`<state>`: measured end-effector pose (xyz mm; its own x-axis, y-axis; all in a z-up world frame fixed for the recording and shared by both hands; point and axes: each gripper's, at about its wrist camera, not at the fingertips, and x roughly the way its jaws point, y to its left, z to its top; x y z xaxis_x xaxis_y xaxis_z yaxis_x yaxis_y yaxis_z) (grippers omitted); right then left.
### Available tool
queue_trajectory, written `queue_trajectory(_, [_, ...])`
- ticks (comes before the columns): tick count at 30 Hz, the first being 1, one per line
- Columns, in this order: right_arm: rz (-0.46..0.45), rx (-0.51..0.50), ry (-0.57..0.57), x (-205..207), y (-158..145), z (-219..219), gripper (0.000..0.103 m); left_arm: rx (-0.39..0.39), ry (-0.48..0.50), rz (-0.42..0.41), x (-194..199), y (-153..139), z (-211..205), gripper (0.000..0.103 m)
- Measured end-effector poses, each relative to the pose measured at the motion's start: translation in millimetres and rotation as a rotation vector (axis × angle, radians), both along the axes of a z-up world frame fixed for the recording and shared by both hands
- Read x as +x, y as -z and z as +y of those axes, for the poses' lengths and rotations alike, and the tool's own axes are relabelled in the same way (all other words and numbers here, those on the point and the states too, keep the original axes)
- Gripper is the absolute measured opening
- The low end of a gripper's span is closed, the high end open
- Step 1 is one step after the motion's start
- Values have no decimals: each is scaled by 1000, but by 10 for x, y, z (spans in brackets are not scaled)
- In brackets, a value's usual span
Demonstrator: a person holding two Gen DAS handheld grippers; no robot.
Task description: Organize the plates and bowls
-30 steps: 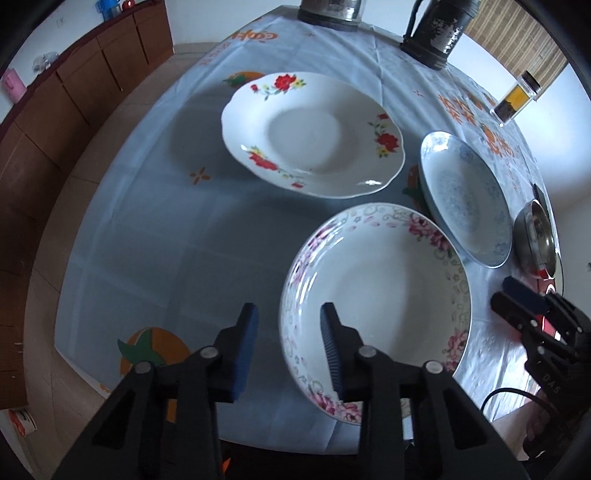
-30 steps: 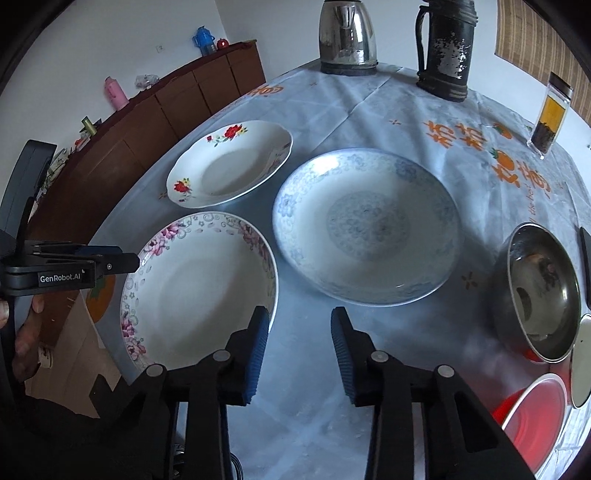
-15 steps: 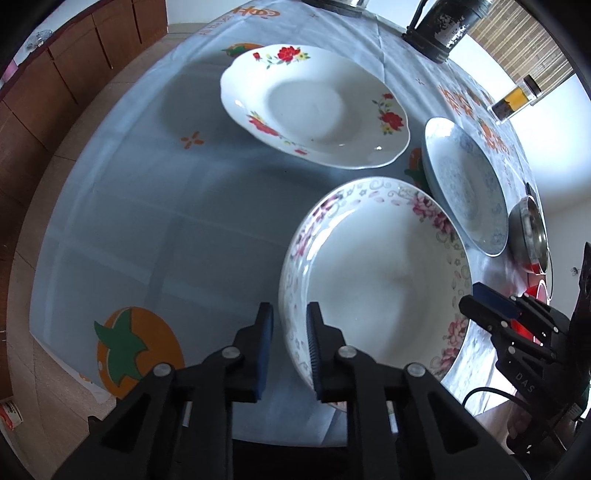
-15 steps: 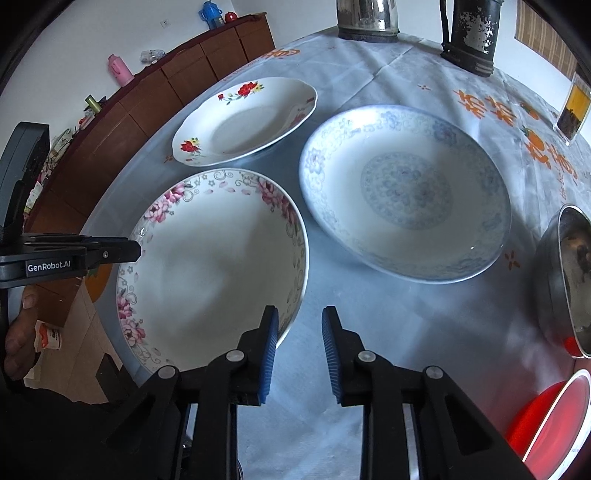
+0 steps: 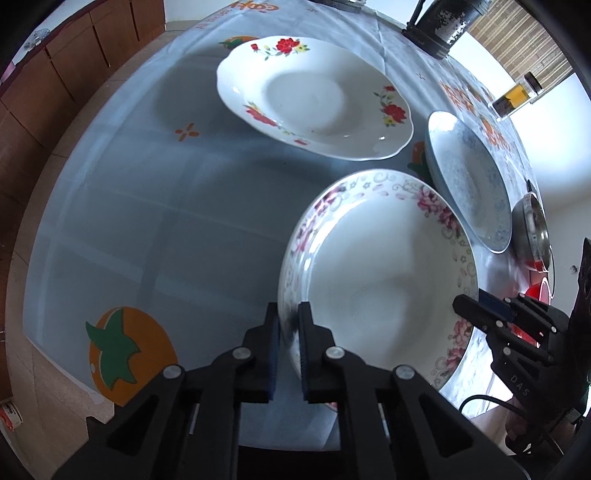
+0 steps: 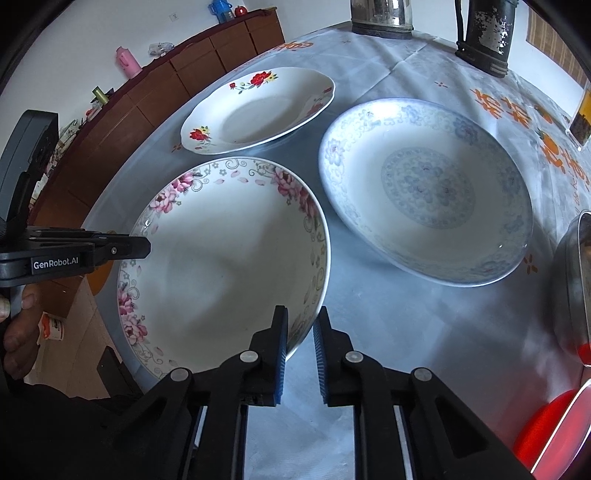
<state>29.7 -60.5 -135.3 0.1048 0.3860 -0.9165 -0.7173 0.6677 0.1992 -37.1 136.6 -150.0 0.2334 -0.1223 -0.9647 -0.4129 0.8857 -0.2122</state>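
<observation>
A deep white plate with pink flowers [image 5: 388, 288] [image 6: 221, 266] sits at the near edge of the table. My left gripper [image 5: 288, 321] is shut on its left rim, with one pad inside and one outside. From the right wrist view that gripper [image 6: 142, 246] shows at the plate's far left edge. My right gripper [image 6: 300, 326] straddles the opposite rim with its jaws closing, and both pads lie against the rim. In the left wrist view the right gripper [image 5: 463, 305] appears at the plate's right side. A red-flowered plate [image 5: 314, 99] [image 6: 258, 110] and a blue-patterned plate [image 5: 469, 177] [image 6: 424, 188] lie farther back.
A steel bowl [image 5: 535, 225] [image 6: 580, 288] and a red dish [image 6: 546, 424] stand to the right. A kettle [image 6: 380, 18], a dark jug [image 5: 443, 26] [image 6: 484, 33] and a spice jar [image 5: 517, 94] stand at the far edge. A wooden cabinet [image 6: 155, 99] runs along the left.
Both grippers went from open beside the pink-flowered plate to closed over its rim, one on each side. The right gripper came down closer to the table.
</observation>
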Motion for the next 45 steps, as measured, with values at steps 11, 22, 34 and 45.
queue_trajectory(11, [-28,-5,-12,-51,-50,-27,15,23,32,2,37,-43,-104,6])
queue_trajectory(22, [-73,15,-10,-99,-195,-82,15,31,47,-24,50,-145,-153,6])
queue_trajectory(34, [-105,32,35,-53,-306,-188,15,65,94,-70,112,-298,-267,6])
queue_trajectory(45, [-127,40,82,72,-363,-319,15,66,136,-89,275,-367,-390,6])
